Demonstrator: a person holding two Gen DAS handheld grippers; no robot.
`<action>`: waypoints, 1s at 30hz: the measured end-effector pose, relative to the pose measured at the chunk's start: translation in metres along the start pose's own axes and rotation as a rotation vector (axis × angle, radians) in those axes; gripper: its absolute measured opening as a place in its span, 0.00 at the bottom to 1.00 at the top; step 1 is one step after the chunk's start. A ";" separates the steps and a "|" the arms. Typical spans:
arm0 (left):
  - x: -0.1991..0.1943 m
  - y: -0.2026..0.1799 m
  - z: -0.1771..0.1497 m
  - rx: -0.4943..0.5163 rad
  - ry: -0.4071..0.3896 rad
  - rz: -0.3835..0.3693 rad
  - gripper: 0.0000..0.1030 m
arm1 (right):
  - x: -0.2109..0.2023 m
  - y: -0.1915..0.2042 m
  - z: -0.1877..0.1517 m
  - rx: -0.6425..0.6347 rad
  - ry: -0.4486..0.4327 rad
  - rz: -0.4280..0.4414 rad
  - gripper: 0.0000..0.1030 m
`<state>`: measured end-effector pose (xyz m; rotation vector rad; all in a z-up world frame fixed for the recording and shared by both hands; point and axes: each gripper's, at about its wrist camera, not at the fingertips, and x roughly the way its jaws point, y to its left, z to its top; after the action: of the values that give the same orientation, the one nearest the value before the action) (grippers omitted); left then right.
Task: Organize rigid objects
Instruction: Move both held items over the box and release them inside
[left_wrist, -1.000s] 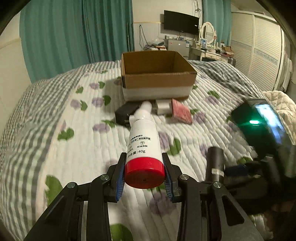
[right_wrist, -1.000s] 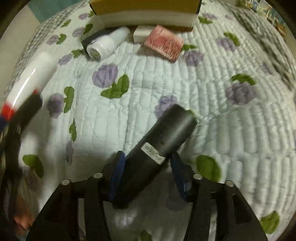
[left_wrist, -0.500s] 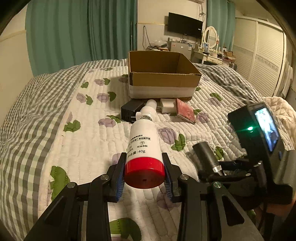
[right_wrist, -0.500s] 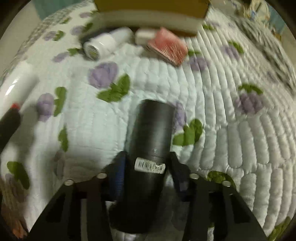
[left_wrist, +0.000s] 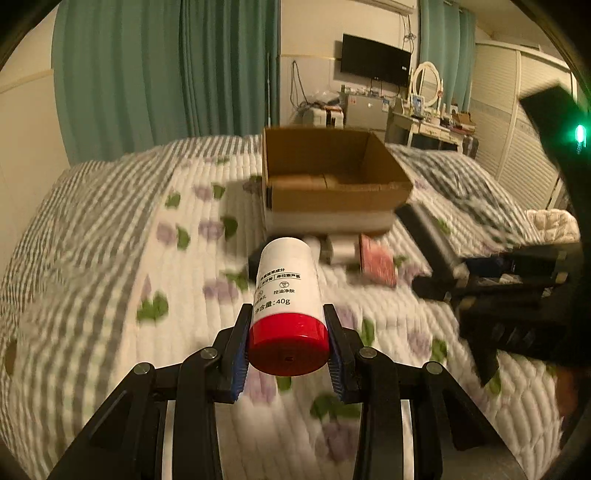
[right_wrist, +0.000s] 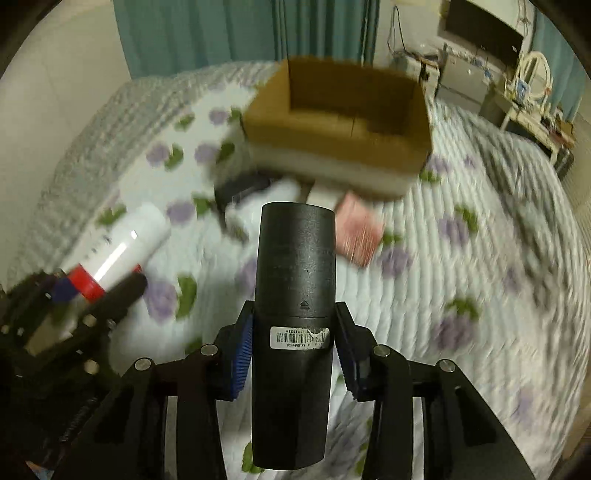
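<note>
Now that both are lifting off the bed (left_wrist: 110, 258) | left gripper (left_wrist: 288, 354) is clamping white bottle (left_wrist: 286, 284) | right gripper (right_wrist: 293, 350) is gripping black tube (right_wrist: 295, 295) | box (left_wrist: 332, 177) is waiting.

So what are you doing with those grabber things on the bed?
Tidying up. The left gripper holds a white bottle with a red cap, and the right gripper holds a black tube. Both are up off the quilt, facing the open cardboard box. A few small things lie by the box.
</note>
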<state>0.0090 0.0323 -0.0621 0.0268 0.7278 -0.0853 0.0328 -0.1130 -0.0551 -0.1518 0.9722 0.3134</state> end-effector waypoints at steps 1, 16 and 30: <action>0.000 -0.001 0.009 0.000 -0.011 0.004 0.35 | -0.007 -0.001 0.011 -0.006 -0.019 -0.005 0.39; 0.060 -0.027 0.148 0.031 -0.097 0.059 0.35 | -0.003 -0.073 0.155 -0.039 -0.171 -0.048 0.39; 0.185 -0.031 0.183 0.020 -0.009 0.093 0.35 | 0.089 -0.124 0.201 0.012 -0.121 -0.033 0.39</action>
<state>0.2650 -0.0212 -0.0487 0.0796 0.7153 -0.0035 0.2779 -0.1601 -0.0185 -0.1363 0.8505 0.2832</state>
